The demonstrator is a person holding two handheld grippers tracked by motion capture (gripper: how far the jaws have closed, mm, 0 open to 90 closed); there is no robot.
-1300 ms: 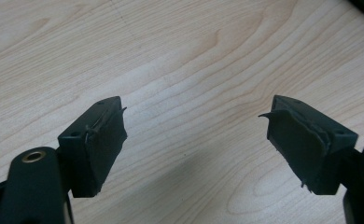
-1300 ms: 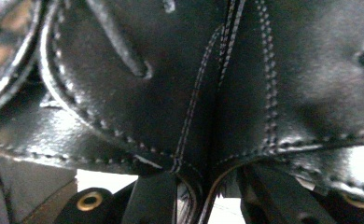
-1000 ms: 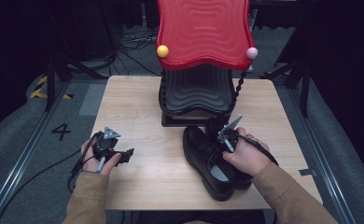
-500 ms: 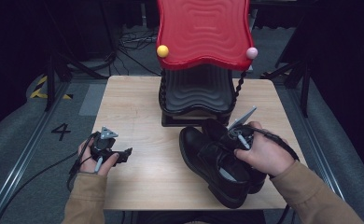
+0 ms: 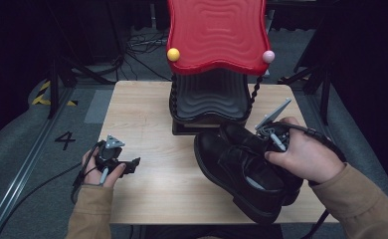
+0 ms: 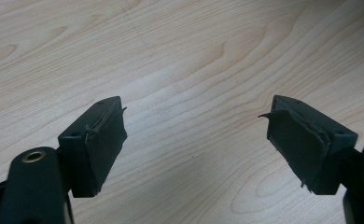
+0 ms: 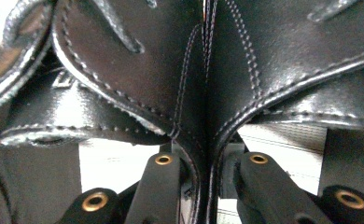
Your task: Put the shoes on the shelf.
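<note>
A pair of black leather lace-up shoes hangs tilted above the right side of the wooden table, toes pointing toward the table's near edge. My right gripper is shut on them. In the right gripper view its jaws pinch the shoes' two inner walls together, the gripper coming up from below. My left gripper rests low over the table's left front with nothing in it. Its pads stand wide apart over bare wood, so the left gripper is open.
A rack with a red wavy top shelf and a black wavy shelf under it stands at the table's far middle. A yellow ball and a pink ball cap its posts. Cables lie on the floor behind.
My right hand has lifted the pair of shoes off the table and brought them up toward the camera, tilted. The left hand and its gripper have stayed put.
</note>
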